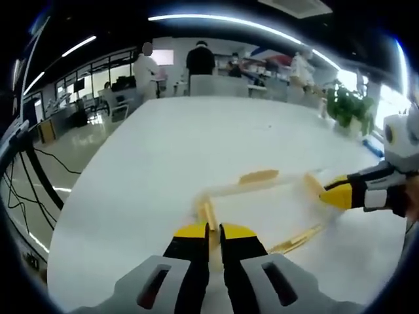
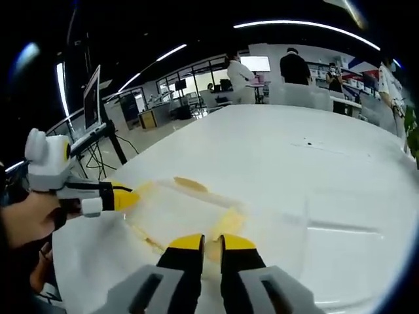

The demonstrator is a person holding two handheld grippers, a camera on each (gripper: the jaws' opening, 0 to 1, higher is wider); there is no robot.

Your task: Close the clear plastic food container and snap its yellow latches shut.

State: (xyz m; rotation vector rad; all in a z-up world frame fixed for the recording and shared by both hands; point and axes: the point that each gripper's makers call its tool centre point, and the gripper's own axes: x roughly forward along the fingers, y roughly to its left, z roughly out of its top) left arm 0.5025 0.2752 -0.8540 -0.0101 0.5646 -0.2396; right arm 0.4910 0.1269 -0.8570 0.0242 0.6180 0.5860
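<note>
Lying flat, clear container (image 1: 262,209), yellow latches (image 1: 258,176)

Big open-plan office/lab w/ a dark ceiling and long curved strip lights (image 1: 236,21) overhead. Huge white table (image 1: 196,150) runs toward the back, where a few people (image 1: 200,59) stand around desks. Glass partitions (image 1: 85,82) on one side, shiny pale floor (image 1: 72,150) w/ black cables (image 1: 39,176) trailing over it. Green potted plant (image 1: 347,104) by a bright window. Right gripper view has a monitor on a stand (image 2: 91,98) too.
</note>
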